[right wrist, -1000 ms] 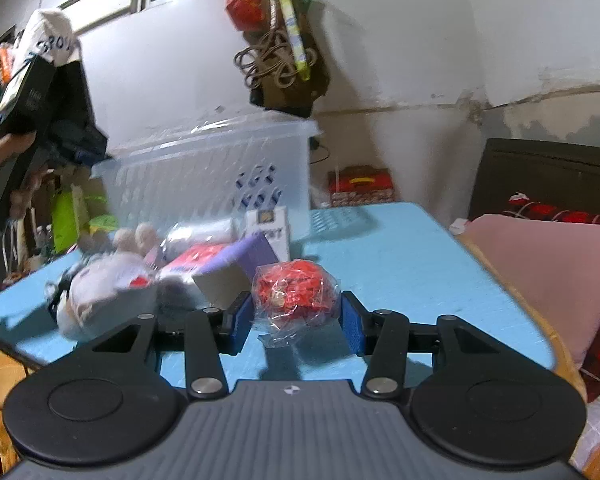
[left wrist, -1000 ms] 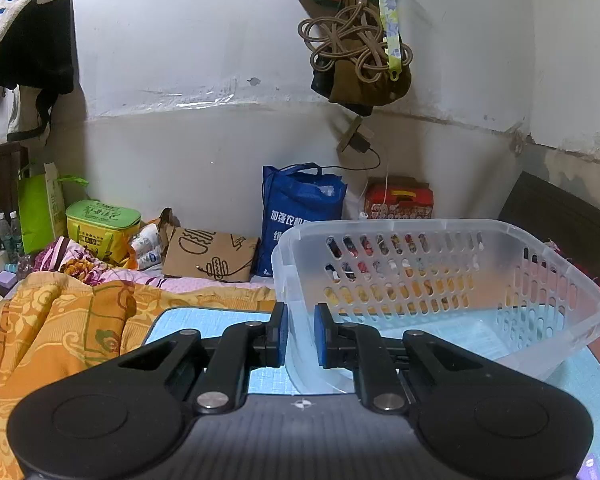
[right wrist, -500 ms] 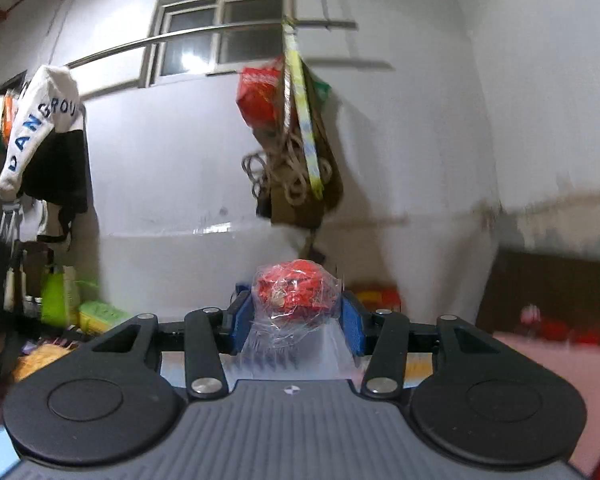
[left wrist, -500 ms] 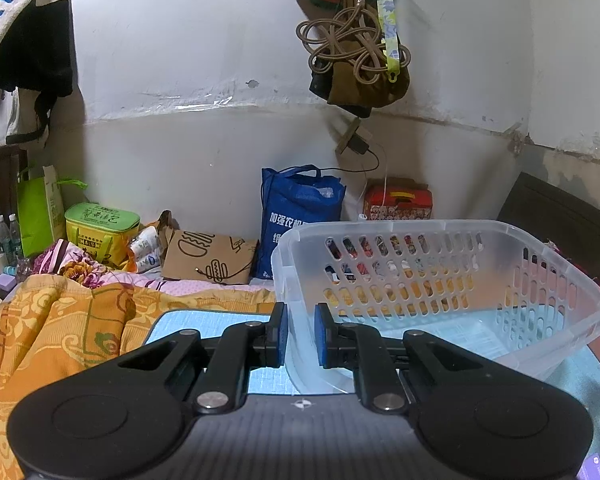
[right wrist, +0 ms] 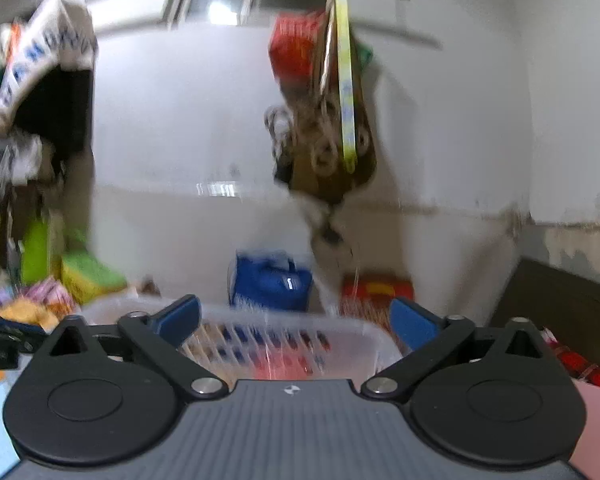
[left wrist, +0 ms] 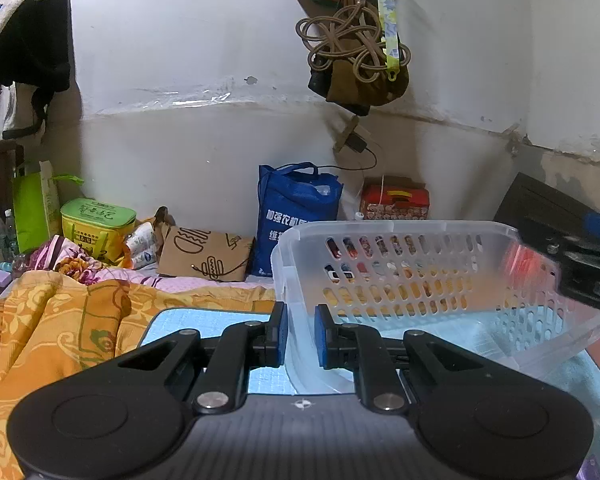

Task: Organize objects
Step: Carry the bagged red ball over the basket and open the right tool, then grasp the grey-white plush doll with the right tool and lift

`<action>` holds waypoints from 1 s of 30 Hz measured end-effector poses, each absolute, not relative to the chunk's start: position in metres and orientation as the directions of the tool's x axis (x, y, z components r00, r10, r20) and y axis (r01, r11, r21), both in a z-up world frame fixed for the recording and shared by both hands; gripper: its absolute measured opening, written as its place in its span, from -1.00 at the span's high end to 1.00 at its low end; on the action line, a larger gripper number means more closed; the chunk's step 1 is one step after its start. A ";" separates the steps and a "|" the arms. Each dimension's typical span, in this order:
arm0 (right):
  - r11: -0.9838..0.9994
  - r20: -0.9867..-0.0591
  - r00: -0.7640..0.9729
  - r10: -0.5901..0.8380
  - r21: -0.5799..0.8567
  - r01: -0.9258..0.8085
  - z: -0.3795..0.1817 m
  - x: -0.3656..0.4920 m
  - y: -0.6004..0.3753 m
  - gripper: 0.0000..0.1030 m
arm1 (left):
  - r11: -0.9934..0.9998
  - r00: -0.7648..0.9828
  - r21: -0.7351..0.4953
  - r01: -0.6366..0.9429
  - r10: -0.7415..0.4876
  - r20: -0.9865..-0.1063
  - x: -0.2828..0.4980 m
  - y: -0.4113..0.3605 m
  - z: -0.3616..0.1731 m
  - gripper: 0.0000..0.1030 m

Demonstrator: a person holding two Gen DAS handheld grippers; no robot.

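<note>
My left hand-held gripper (left wrist: 301, 336) is clamped on the near rim of the clear basket (left wrist: 420, 272) on the desk (left wrist: 204, 320). My right hand-held gripper (right wrist: 296, 320) is opening wide above the basket, nothing between its pads; a red blur (left wrist: 526, 260), the wrapped packet, shows inside.

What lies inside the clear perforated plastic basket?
Inside the clear perforated plastic basket, a blurred red item shows near its right wall; the floor nearest the left gripper is hidden.
</note>
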State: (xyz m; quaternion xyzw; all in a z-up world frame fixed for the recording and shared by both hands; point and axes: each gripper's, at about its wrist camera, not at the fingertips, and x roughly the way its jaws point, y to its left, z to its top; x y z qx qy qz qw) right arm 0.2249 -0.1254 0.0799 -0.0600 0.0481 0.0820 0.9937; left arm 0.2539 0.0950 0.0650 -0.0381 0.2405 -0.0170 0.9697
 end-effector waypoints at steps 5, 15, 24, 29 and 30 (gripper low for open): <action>0.989 -0.077 0.989 0.127 -0.068 -0.133 0.074 0.186 -0.143 -1.00 | 0.997 0.883 -0.077 0.019 -0.053 -0.466 0.255 0.095 0.065 0.64; 0.954 -0.072 0.972 0.223 0.222 -0.203 0.029 0.067 -0.197 -1.00 | 0.998 0.886 -0.062 0.012 -0.039 -0.463 0.252 0.092 0.063 0.64; 0.961 -0.116 0.954 0.275 0.030 -0.273 -0.035 0.019 -0.140 -1.00 | 0.998 0.893 -0.061 0.015 -0.041 -0.449 0.251 0.092 0.061 0.64; 0.958 -0.130 0.951 0.282 -0.009 -0.285 -0.040 0.026 -0.125 -1.00 | 0.998 0.897 -0.057 0.017 -0.040 -0.440 0.250 0.092 0.061 0.63; 0.957 -0.134 0.948 0.287 -0.009 -0.291 -0.043 0.025 -0.123 -1.00 | 0.998 0.898 -0.055 0.018 -0.041 -0.438 0.250 0.092 0.061 0.63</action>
